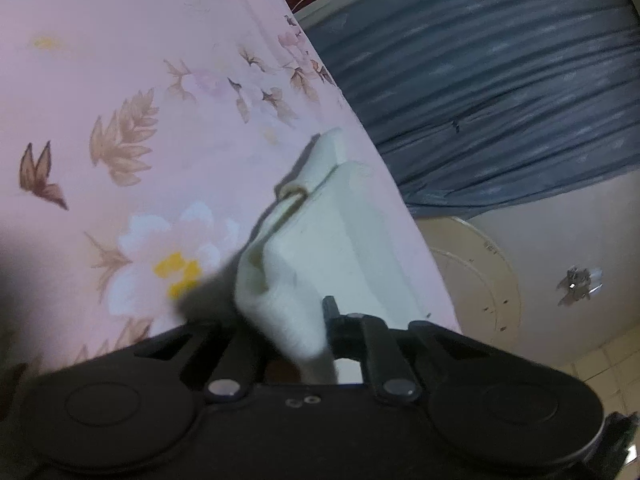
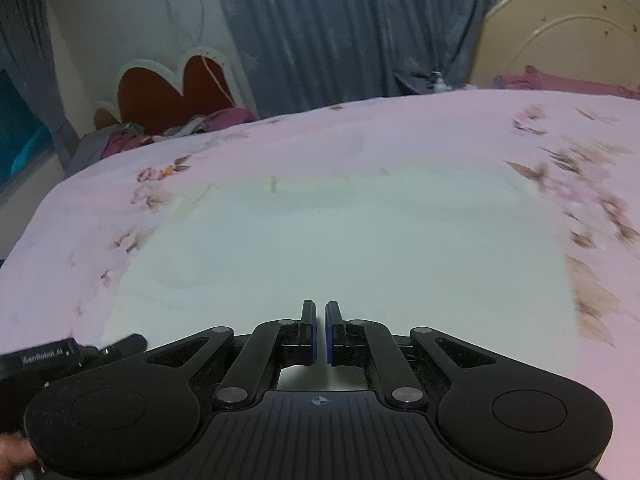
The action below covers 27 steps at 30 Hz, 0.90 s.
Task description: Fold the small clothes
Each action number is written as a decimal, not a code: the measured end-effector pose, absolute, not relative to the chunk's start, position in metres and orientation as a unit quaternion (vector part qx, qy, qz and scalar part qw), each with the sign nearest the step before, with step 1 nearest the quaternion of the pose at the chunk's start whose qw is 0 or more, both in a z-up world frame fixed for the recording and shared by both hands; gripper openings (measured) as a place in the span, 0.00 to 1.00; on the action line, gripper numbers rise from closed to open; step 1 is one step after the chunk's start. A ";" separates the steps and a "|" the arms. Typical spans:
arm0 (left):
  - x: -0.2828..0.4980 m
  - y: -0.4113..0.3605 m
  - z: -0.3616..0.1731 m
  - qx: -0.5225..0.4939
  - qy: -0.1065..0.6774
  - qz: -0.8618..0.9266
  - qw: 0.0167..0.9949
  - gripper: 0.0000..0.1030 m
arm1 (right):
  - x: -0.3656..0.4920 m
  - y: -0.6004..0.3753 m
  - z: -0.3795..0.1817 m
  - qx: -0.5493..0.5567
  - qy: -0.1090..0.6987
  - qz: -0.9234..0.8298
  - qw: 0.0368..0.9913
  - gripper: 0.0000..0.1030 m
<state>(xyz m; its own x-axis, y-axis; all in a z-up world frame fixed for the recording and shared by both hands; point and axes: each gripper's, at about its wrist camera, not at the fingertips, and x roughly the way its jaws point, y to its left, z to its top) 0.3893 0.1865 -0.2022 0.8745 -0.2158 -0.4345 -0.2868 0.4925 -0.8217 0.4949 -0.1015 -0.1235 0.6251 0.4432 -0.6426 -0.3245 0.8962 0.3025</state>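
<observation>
A soft, matt white knit cloth garment (image 1: 316, 248) lies on a smooth pink floral cotton-like bedsheet (image 1: 120, 100); the matt black plastic grippers (image 2: 320, 322) carry shiny metal rivets.

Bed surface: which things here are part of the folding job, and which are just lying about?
Part of the job:
- white garment, spread on the pink floral bedsheet
- left gripper, fingers closed on a bunched corner of the cloth
- right gripper, shut and empty above the garment

Lying about:
- heap of purple clothes by the heart-shaped headboard
- grey curtain
</observation>
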 end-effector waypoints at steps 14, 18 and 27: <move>0.393 0.170 -0.165 -0.391 0.258 0.026 0.883 0.07 | 0.510 -0.083 -0.147 0.042 0.393 0.223 0.891 0.01; 0.404 0.137 -0.125 -0.288 0.259 -0.010 0.922 0.07 | 0.512 -0.101 -0.140 0.099 0.388 0.228 0.887 0.02; 0.423 0.013 -0.063 -0.135 0.274 -0.107 0.946 0.07 | 0.506 -0.243 -0.110 0.228 0.338 0.152 0.900 0.02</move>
